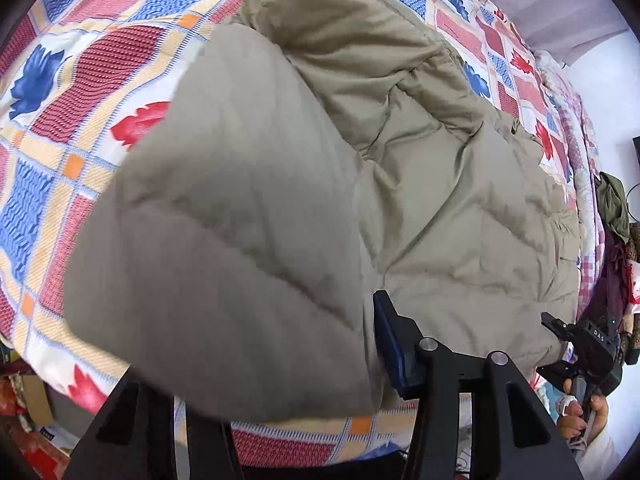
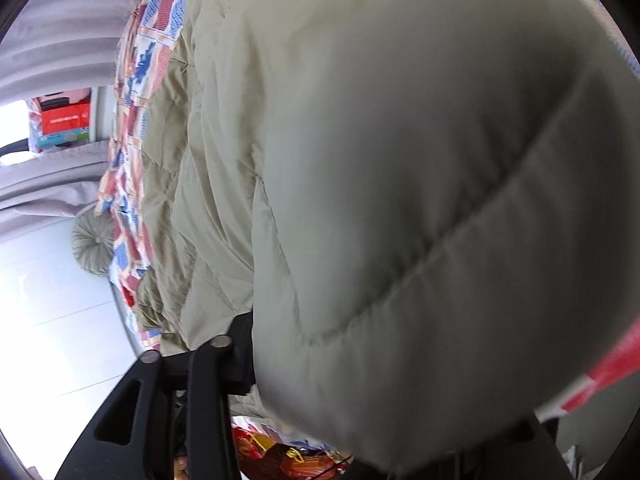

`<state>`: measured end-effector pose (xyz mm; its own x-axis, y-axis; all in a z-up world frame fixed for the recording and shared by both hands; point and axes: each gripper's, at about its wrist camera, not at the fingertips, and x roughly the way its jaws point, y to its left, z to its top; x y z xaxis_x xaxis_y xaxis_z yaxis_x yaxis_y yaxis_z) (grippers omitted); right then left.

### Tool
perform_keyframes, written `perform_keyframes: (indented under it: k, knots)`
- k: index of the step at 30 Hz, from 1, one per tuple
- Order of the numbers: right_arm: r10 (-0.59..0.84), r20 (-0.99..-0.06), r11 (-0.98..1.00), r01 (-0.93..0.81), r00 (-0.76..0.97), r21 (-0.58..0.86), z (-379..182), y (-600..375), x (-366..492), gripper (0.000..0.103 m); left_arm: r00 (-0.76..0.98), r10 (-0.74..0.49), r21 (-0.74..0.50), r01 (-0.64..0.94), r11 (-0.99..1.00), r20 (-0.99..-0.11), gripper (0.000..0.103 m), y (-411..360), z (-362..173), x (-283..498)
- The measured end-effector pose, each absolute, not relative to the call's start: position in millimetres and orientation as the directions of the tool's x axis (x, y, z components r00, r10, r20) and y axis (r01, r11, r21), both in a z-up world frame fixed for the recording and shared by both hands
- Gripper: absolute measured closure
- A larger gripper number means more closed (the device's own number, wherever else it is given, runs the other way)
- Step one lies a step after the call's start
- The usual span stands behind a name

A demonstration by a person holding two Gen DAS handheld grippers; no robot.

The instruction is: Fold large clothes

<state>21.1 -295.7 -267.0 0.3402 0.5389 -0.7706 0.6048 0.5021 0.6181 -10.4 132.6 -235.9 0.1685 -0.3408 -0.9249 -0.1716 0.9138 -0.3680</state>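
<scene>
From the left wrist, the padded khaki coat lies on the bed's patterned quilt, its long axis running from the near edge of the bed up toward the far end, with a folded-over flap bulging close to the lens. The left tool sits at the coat's near hem; one blue pad shows beside the flap, the other finger is buried under cloth, so whether it grips cannot be told. The right tool appears just off the coat's right edge, a hand on its handle. From the right wrist, the coat fills the picture and hides the right tool's fingers, so its grip cannot be told either; only this view shows a round cushion on the floor beyond the coat.
</scene>
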Motion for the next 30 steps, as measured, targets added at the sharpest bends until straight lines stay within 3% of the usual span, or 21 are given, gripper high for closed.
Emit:
perform_keyframes:
  k: [5, 16, 18, 19, 20, 27, 30]
  knots:
    - [0.431, -0.865, 0.647, 0.581, 0.256, 0.494, -233.7, -287.5, 25.0, 0.041, 0.184, -0.315, -0.338, -0.105, 0.935, -0.931, 0.051, 144.0, -202.9, -24.6]
    - [0.234, -0.948, 0.806, 0.502, 0.215, 0.313, -160.7, -274.2, -11.3, 0.04, 0.307, -0.227, -0.246, -0.023, 0.969, -0.924, 0.051, 157.2, -128.7, -16.3]
    - [0.218, -0.942, 0.824, 0.47, 0.254, 0.317, -152.1, -283.1, -17.5, 0.047, 0.312, -0.25, -0.264, -0.003, 0.964, -0.916, 0.051, 148.9, -125.1, -1.9]
    - [0.22, -0.936, 0.831, 0.45, 0.277, 0.328, -151.7, -293.9, -26.8, 0.06, 0.313, -0.267, -0.275, 0.021, 0.961, -0.911, 0.051, 138.7, -125.9, 9.0]
    - [0.225, -0.929, 0.841, 0.423, 0.295, 0.338, -148.5, -290.9, -18.5, 0.067, 0.312, -0.283, -0.283, 0.046, 0.958, -0.907, 0.051, 129.8, -127.1, 16.7]
    - [0.305, -0.896, 0.896, 0.222, 0.323, 0.385, -167.5, -242.2, 53.3, 0.07, 0.311, -0.421, -0.359, 0.237, 0.903, -0.852, 0.051, 43.3, -156.0, 73.5]
    - [0.331, -0.885, 0.908, 0.145, 0.329, 0.393, -186.8, -217.9, 82.3, 0.07, 0.322, -0.376, -0.304, 0.253, 0.919, -0.869, 0.051, 16.6, -187.3, 93.8]
